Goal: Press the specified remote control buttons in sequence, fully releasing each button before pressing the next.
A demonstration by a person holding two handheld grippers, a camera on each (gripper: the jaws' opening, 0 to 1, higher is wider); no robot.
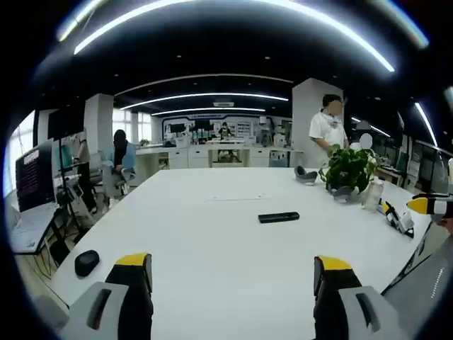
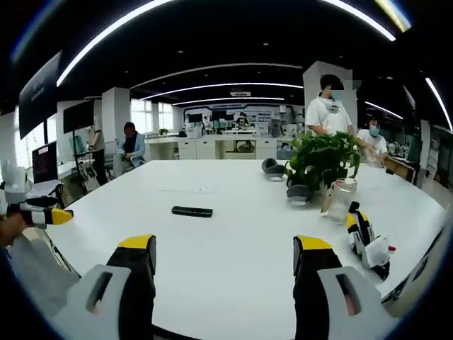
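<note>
A black remote control [image 1: 278,217] lies flat near the middle of the white table [image 1: 212,241]; in the right gripper view the remote [image 2: 192,211] sits left of centre. My left gripper [image 1: 233,273] is open, its yellow-tipped jaws wide apart above the table's near edge, well short of the remote. My right gripper [image 2: 224,258] is open too, with nothing between its jaws. The right gripper's yellow tip [image 1: 428,205] shows at the right edge of the left gripper view, and the left gripper's tip [image 2: 44,216] shows at the left of the right gripper view.
A potted green plant [image 2: 322,159] stands at the back right beside a glass jar [image 2: 338,197]. A spare gripper [image 2: 368,241] lies at the right edge. A black mouse [image 1: 86,263] rests at the near left corner. People [image 2: 325,106] stand behind the table; desks with monitors [image 1: 34,177] are left.
</note>
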